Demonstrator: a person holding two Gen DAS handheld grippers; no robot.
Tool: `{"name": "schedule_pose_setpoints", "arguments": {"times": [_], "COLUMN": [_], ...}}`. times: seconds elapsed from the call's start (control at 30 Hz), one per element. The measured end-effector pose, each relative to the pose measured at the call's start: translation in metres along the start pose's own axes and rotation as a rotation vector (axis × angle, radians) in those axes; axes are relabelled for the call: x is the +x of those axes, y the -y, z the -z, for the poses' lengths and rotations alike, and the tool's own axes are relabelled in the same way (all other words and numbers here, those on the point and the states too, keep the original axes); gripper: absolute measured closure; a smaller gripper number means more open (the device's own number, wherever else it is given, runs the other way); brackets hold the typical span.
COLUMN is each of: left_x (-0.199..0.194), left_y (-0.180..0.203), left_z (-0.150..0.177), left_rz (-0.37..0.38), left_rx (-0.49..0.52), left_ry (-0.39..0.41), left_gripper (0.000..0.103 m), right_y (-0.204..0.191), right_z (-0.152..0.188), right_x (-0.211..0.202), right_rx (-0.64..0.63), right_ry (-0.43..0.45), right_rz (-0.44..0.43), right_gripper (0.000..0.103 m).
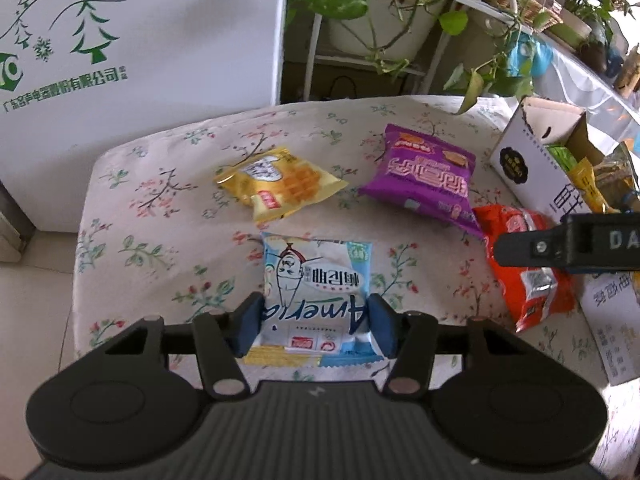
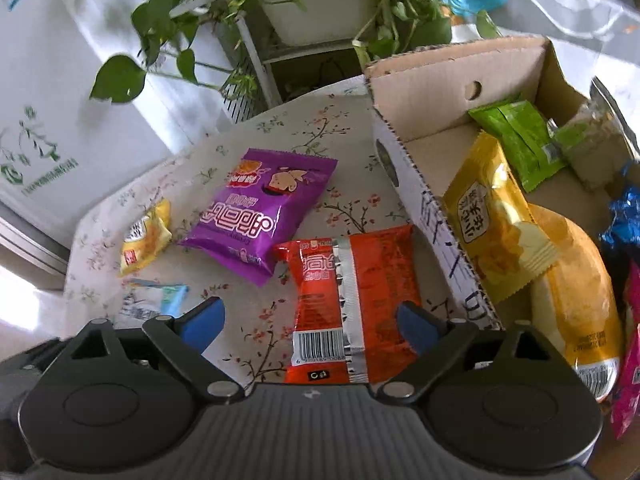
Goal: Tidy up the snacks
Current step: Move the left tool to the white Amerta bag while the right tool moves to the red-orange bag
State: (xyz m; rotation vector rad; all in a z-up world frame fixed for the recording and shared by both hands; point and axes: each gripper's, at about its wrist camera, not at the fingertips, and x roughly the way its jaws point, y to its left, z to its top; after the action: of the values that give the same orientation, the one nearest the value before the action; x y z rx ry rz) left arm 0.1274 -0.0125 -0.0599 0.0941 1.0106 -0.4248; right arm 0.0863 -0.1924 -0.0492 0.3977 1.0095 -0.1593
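Both grippers point steeply down at the flowered tablecloth [image 1: 152, 208]. The left gripper [image 1: 316, 326] has its blue pads pinching the sides of a pale blue snack packet [image 1: 316, 280] lying near the table's front edge. The right gripper [image 2: 312, 320] holds its fingers spread wide over an orange-red packet [image 2: 360, 280], not touching it, just beside the open cardboard box [image 2: 416, 176] already holding several snacks. A purple packet [image 2: 256, 212] and a yellow waffle packet [image 1: 280, 184] lie farther back.
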Motion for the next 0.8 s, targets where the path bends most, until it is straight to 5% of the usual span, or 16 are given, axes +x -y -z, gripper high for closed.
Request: {"name": "schedule_pose_setpoints", "arguments": {"times": [0.2,0.43,0.63,0.8], "left_x": [-0.006,-0.006,-0.007,-0.006], "left_y": [-0.017,-0.015,-0.016,-0.019], "left_z": [0.002,0.002,0.002,0.001], "left_rz": [0.005,0.001,0.001,0.009], "left_rx": [-0.060,-0.055,-0.064,-0.072], "left_ry": [-0.010,-0.004,-0.001,-0.005], "left_gripper": [0.048,0.048,0.046,0.044], "right_y": [-0.010,-0.024,-0.032,-0.042], "right_z": [0.003,0.012,0.013,0.018], "right_x": [-0.005,0.008,0.020,0.016], "right_rx": [-0.056,-0.118,-0.189,-0.305], "right_ry": [-0.011,0.047,0.076,0.076], "right_rz": [-0.040,0.143,0.211,0.079], "right_gripper": [0.004,0.004,0.002,0.003]}}
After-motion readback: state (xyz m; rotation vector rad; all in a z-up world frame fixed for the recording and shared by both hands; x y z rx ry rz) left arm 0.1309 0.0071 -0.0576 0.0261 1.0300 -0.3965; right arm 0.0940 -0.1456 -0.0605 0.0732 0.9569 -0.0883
